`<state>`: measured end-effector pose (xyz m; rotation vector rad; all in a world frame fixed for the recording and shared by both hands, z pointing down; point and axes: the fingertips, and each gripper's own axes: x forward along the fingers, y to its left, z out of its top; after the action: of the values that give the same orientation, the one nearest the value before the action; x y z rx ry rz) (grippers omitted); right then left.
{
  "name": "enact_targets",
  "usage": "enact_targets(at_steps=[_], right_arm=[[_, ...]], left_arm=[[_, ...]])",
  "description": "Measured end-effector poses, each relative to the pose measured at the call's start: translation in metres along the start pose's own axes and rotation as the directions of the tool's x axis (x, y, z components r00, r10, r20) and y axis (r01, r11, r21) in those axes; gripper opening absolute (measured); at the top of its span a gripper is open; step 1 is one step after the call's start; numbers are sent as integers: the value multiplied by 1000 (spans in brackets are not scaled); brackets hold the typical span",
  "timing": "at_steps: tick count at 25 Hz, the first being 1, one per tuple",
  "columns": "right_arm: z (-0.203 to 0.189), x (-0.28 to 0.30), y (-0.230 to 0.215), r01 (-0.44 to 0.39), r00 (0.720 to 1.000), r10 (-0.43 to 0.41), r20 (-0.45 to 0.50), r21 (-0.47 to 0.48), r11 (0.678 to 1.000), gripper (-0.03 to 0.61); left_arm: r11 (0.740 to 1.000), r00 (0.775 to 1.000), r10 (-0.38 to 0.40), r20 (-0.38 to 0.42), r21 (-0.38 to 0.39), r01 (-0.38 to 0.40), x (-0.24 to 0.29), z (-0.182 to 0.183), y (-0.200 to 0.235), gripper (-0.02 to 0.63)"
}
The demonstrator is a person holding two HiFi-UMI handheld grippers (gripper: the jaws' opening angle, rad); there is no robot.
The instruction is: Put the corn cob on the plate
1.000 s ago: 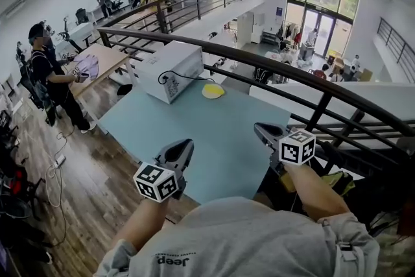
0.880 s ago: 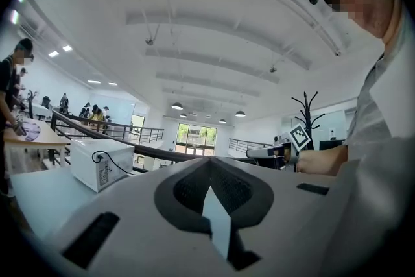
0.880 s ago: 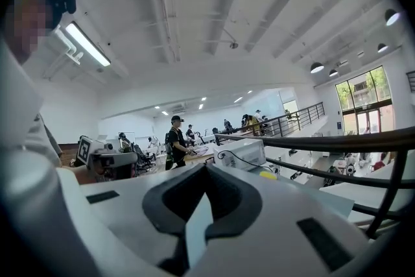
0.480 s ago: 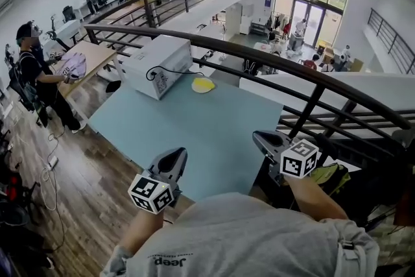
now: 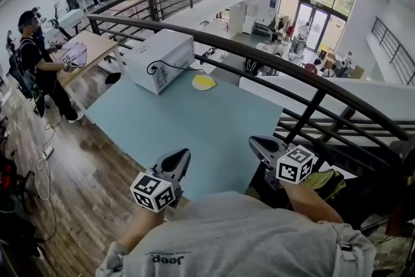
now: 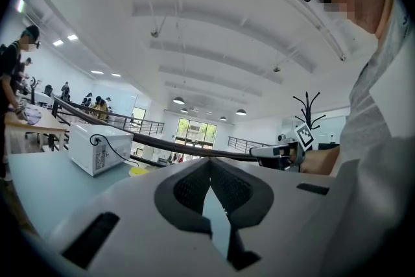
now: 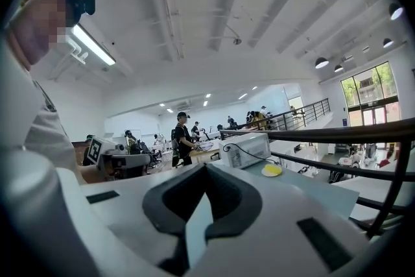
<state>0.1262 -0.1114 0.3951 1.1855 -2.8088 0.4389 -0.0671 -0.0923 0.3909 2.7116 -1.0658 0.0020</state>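
Observation:
A small yellow plate (image 5: 203, 82) lies at the far edge of the light blue table (image 5: 194, 126), beside the microwave; it shows as a yellow disc in the left gripper view (image 6: 138, 171) and the right gripper view (image 7: 271, 170). It is too small to tell whether a corn cob lies on it, and I see no cob elsewhere. My left gripper (image 5: 179, 157) hovers over the table's near edge, shut and empty. My right gripper (image 5: 257, 142) hangs by the near right corner, also shut with nothing in it. Both are far from the plate.
A white microwave (image 5: 159, 59) with a black cable stands at the table's far left corner. A dark railing (image 5: 305, 84) runs along the far and right sides. A person (image 5: 39, 61) stands at a wooden desk to the left. Wooden floor lies left of the table.
Both grippers have sunk a little near the table's front edge, still shut. Nothing on the table has moved.

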Motion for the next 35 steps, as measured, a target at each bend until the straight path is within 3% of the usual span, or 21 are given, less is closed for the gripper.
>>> enact_targets(at_steps=[35], right_arm=[[6, 7, -14, -15, 1000, 15, -3, -32, 999, 15]], left_arm=[[1000, 1000, 18, 2, 17, -18, 10, 9, 9, 17]])
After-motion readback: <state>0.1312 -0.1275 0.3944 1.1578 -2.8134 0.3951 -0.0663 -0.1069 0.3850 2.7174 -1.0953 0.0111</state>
